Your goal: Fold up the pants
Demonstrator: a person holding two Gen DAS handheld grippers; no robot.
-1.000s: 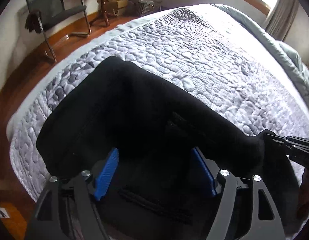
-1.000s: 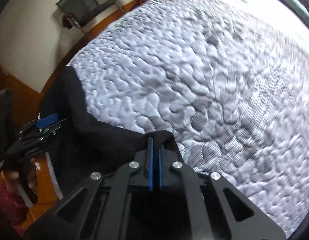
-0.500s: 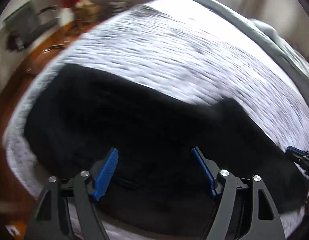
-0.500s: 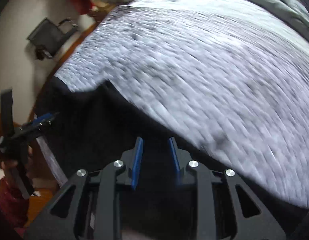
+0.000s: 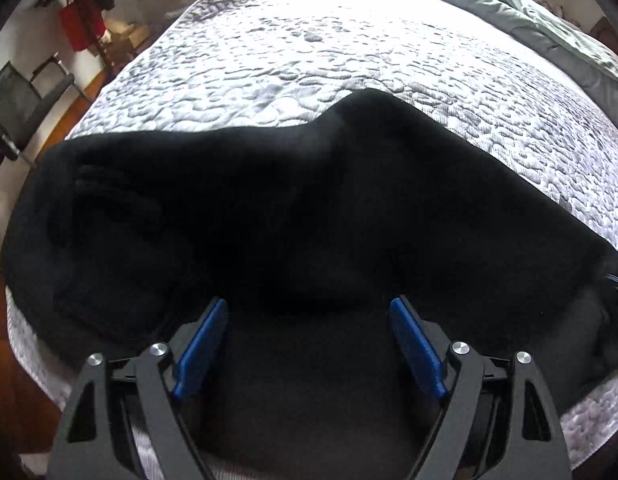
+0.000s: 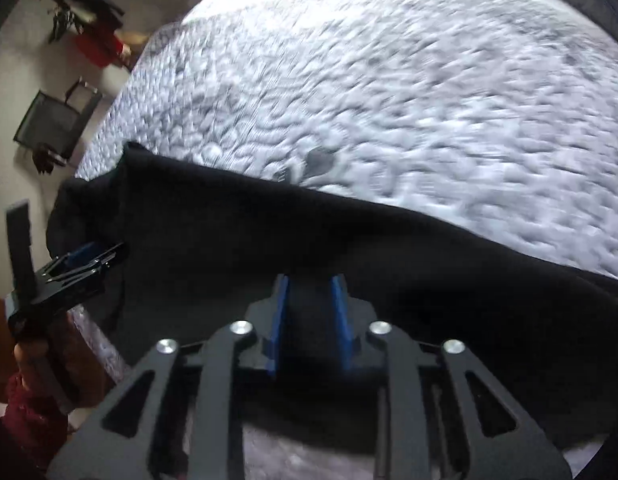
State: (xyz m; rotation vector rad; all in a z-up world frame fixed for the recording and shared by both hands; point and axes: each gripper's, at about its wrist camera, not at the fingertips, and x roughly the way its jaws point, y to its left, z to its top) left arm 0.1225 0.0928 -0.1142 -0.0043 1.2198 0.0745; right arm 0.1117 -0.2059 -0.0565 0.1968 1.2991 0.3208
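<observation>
Black pants (image 5: pixel 293 216), matte and nearly featureless, spread in a long band across the near edge of a grey-white quilted bed (image 5: pixel 349 60); one rounded hump pushed up toward the middle of the quilt, faint creases at the left end only. Same cloth (image 6: pixel 349 248) in the right wrist view, running from a bunched corner at the left down to the right edge.

Left gripper (image 5: pixel 309 308) wide apart, blue pads (image 5: pixel 201 344) hovering over the dark fabric with nothing pinched between them; contact with the cloth underneath impossible to judge. Also visible from the side (image 6: pixel 89 258) in the right wrist view, at the left end of the pants.

Right gripper (image 6: pixel 311 284) narrowly parted, blue pads (image 6: pixel 278 320) flanking a strip of black fabric, no clear grip on it.

Seams, waistband and leg ends lost in the darkness of the cloth. Right wrist view smeared by motion blur across the quilt. Chair (image 5: pixel 17 108) and red garment (image 5: pixel 79 28) cropped at the far left.
</observation>
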